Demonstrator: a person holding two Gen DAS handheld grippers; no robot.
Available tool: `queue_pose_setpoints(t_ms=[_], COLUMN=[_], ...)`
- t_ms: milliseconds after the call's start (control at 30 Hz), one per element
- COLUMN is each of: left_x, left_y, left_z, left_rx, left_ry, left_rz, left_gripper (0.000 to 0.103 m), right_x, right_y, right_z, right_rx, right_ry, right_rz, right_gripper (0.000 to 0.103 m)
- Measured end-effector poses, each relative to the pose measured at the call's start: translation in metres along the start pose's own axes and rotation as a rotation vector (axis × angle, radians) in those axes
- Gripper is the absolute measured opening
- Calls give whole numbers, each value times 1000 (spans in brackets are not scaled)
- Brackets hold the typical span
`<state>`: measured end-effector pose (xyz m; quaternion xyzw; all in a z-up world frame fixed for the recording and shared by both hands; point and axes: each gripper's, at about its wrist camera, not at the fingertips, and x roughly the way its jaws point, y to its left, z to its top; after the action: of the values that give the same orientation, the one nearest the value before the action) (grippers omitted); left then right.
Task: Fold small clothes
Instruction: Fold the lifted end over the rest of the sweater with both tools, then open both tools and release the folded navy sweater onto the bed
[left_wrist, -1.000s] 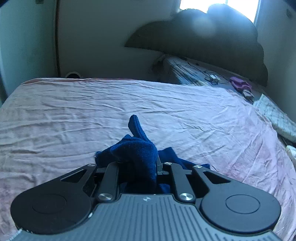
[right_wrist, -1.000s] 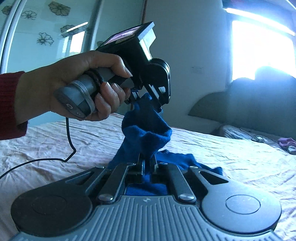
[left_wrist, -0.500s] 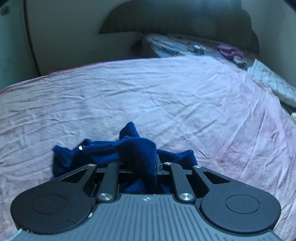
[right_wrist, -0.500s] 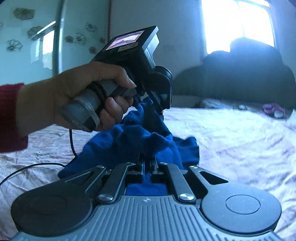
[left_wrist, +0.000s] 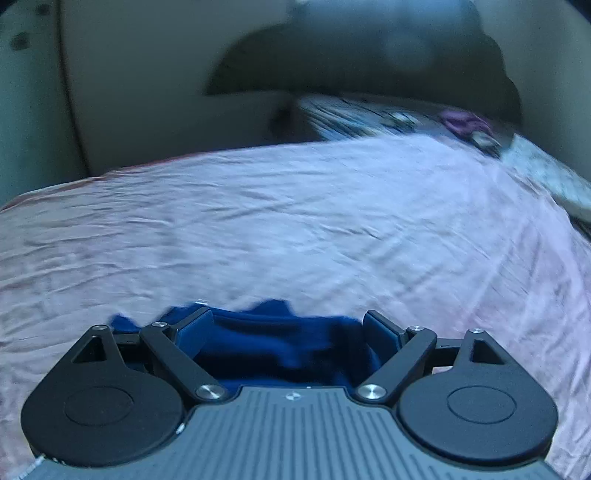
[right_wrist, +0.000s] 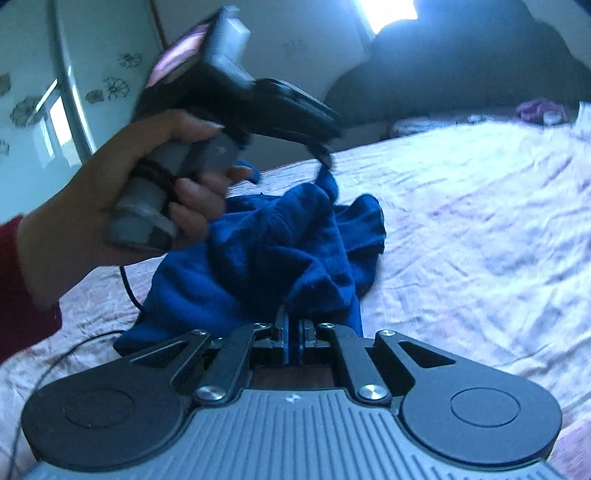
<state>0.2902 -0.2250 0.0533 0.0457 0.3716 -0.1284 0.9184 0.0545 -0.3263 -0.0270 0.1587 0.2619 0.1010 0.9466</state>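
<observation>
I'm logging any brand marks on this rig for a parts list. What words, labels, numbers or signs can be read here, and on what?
No readable text anywhere.
Right hand-held gripper, grey body: a small white emblem, no letters.
Left hand-held gripper, grey body: the same emblem, too small to read.
Left hand-held gripper's screen: blurred.
Cabinet door: flower decals only.

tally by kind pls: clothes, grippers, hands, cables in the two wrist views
Blue garment: 1
Purple item at the far end of the bed, too blurred to identify: 1
Grippers: 2, left gripper and right gripper
Hand: 1
Cable: 1
Total: 6
</observation>
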Motion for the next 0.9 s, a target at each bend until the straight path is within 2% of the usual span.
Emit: queue_pose_setpoints(t_ms=[67, 133, 200, 267, 367, 433, 467, 500, 633, 767, 800, 900], left_x=[-7, -14, -21, -29, -35, -32, -31, -28, -15, 4, 10, 34], left_y=[19, 42, 61, 81, 101, 110, 113, 117, 130, 131, 128, 120], left_z=[-1, -2, -5, -12, -21, -25, -27, -28, -33, -34, -32, -23], left_rx=[-42, -89, -127, -150, -134, -102, -90, -80, -41, 28, 48, 85], left_ry=[-12, -14, -10, -14, -28, -18, -13, -8, 28, 71, 72, 91], left_rz=[42, 55, 48, 51, 74, 84, 86, 88, 108, 122, 129, 164], left_gripper=[93, 93, 93, 93, 94, 94, 93, 93, 91, 92, 93, 93], right_x=[1, 1, -1, -12, -30, -27, -19, -8, 53, 130, 143, 185], right_y=[-5, -10, -15, -17, -25, -36, -42, -46, -45, -34, -28, -19], right_z=[1, 1, 3, 7, 28, 51, 64, 78, 120, 144, 145, 144], right_rx=[32, 62, 73, 51, 44, 83, 102, 112, 47, -87, -142, -303], right_ry=[21, 37, 53, 36, -45, -68, -58, -42, 8, 216, 247, 310], right_rz=[12, 13, -11, -32, -72, -39, -15, 8, 16, 57, 41, -102], right_gripper=[7, 14, 36, 44, 45, 49, 54, 56, 56, 58, 58, 59])
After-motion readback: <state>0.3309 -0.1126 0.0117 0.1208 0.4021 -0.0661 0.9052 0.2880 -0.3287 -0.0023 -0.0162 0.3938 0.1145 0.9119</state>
